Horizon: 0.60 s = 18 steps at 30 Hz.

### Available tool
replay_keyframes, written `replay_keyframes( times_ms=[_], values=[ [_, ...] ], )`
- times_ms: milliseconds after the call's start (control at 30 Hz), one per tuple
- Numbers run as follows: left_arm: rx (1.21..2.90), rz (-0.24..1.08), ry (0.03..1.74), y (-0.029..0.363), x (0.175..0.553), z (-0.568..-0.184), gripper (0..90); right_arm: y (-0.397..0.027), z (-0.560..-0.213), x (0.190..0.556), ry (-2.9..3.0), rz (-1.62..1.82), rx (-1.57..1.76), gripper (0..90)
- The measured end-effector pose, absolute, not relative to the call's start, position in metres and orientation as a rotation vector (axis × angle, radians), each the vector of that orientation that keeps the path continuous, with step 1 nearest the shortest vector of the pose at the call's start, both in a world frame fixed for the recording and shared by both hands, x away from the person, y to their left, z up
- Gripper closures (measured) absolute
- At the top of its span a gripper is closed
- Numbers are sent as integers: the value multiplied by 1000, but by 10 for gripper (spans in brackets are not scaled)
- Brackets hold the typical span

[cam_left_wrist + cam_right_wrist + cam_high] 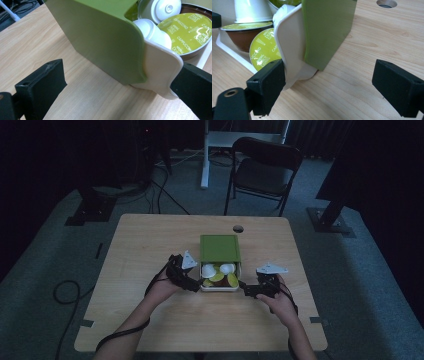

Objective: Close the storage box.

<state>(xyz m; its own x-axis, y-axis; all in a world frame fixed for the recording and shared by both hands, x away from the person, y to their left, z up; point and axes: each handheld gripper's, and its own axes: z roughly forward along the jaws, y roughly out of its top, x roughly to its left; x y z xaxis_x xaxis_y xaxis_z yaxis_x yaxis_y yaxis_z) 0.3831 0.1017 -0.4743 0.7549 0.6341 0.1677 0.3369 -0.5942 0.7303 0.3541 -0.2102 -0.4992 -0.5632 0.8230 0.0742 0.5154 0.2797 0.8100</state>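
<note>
A green box sleeve (220,248) lies mid-table with a white tray (220,289) slid partly out toward me. The tray holds several coffee capsules: white ones (227,268) and one with a yellow-green lid (217,277). My left gripper (192,281) is open at the tray's left front corner. In the left gripper view, my left gripper (119,75) straddles sleeve (100,37) and tray (160,67), its right jaw touching the tray corner. My right gripper (247,289) is open at the right front corner. In the right gripper view, my right gripper (329,75) has its left jaw against the tray (289,45).
A round cable hole (238,228) sits in the tabletop behind the sleeve. A dark chair (265,170) stands beyond the far edge. Cables trail on the floor at the left (67,290). Bare wood lies on both sides of the box.
</note>
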Motion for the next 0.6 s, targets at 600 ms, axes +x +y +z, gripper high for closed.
replay_keyframes(
  times_ms=[600],
  values=[
    [2259,571,747,98,402,-472,13,-207,-501,372,2149,1171,1282,111]
  ],
)
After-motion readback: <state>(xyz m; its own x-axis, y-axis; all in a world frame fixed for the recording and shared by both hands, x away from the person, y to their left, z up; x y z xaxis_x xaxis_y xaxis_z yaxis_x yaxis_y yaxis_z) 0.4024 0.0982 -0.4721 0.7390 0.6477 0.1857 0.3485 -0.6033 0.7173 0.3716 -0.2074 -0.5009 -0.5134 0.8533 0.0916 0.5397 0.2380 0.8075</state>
